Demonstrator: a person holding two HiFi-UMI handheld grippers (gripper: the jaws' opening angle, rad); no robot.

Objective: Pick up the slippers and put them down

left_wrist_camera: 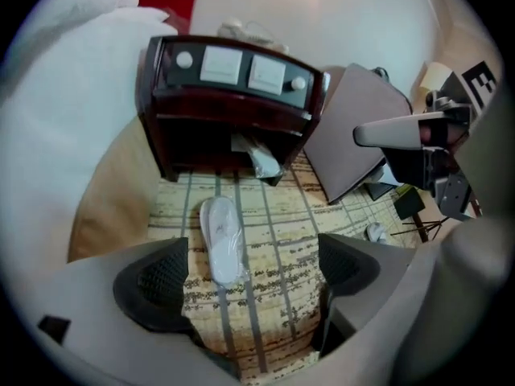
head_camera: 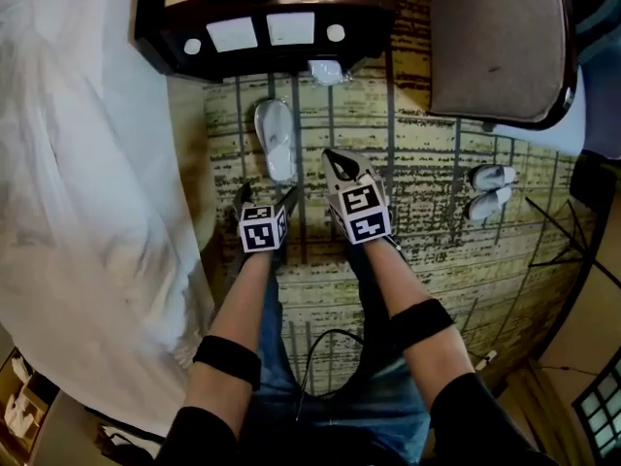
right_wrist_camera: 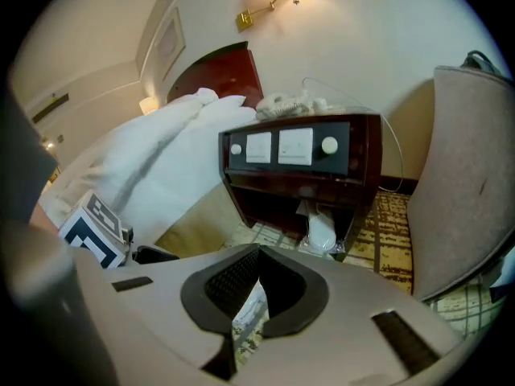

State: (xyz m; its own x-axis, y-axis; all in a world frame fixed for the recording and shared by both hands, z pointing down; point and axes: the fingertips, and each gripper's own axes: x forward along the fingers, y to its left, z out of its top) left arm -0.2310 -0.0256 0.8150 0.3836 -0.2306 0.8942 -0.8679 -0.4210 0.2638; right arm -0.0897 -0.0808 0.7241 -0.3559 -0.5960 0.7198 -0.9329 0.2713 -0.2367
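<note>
A white slipper in clear plastic point(head_camera: 277, 139) lies on the patterned carpet in front of the nightstand. My left gripper point(head_camera: 265, 200) hovers just short of its heel, open. In the left gripper view the slipper point(left_wrist_camera: 221, 240) shows ahead between the wide-apart pads point(left_wrist_camera: 157, 280), touching neither. My right gripper point(head_camera: 335, 161) is to the right of that slipper, shut. A pale pointed shape shows around its jaws. In the right gripper view, crinkled plastic of a second wrapped slipper point(right_wrist_camera: 251, 316) shows in the seam of the closed pads point(right_wrist_camera: 233, 284).
A dark nightstand point(head_camera: 262, 37) stands ahead, with a plastic-wrapped item point(head_camera: 325, 71) under it. The white bed point(head_camera: 87, 183) fills the left. A padded chair point(head_camera: 500, 47) is at the right. Another pale pair of slippers point(head_camera: 490, 190) lies on the carpet to the right.
</note>
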